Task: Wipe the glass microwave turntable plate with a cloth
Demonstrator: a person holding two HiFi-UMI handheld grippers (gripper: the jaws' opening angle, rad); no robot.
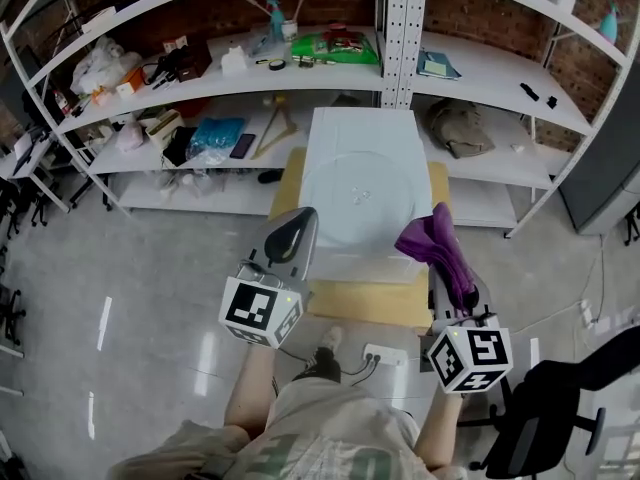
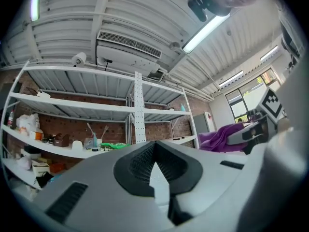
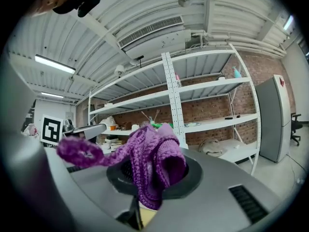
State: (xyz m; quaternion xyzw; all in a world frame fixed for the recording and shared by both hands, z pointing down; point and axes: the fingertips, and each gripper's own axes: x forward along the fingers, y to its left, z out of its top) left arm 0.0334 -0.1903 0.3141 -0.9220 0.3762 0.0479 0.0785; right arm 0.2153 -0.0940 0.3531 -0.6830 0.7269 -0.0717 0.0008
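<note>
Holding the right gripper (image 1: pixel 441 244) clamped on a purple cloth (image 1: pixel 424 239) at 4 o'clock of the glass turntable plate (image 1: pixel 360 190), flat on a white surface (image 1: pixel 365 128), and the left gripper (image 1: pixel 293 230), jaws together on nothing, at 8 o'clock near its rim.

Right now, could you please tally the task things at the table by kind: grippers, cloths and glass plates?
Grippers: 2 (left gripper, right gripper)
Cloths: 1 (purple cloth, clamped in the right gripper)
Glass plates: 1 (glass turntable plate)
Total: 4
</note>
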